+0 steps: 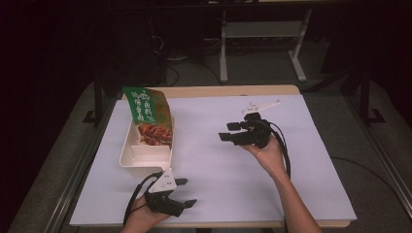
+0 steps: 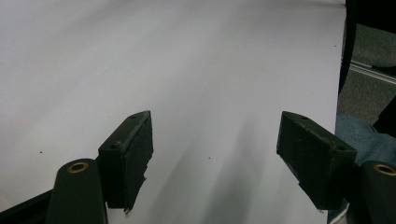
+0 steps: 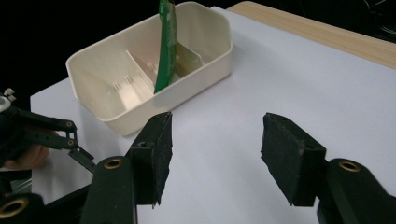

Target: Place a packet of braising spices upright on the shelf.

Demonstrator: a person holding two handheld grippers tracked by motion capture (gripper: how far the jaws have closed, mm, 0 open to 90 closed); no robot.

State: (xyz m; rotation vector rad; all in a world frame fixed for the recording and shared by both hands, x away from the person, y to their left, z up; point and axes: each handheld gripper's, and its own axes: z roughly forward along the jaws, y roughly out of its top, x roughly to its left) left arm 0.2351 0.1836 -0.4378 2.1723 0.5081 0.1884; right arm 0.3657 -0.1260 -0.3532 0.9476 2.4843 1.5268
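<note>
A white sheet [image 1: 218, 160] is covering the wooden table [image 1: 228, 91]. Toward its left side a cream divided container [image 1: 138, 158] is sitting, with a green-and-brown snack packet [image 1: 148, 116] standing upright in its far compartment — seen edge-on in the right gripper view. The right gripper [image 1: 232, 131] is hovering mid-table, jaws spread wide and holding nothing, pointing toward the container. The left gripper [image 1: 185, 192] is lying low near the front edge, just in front of the container — jaws likewise parted and gripping nothing.
</note>
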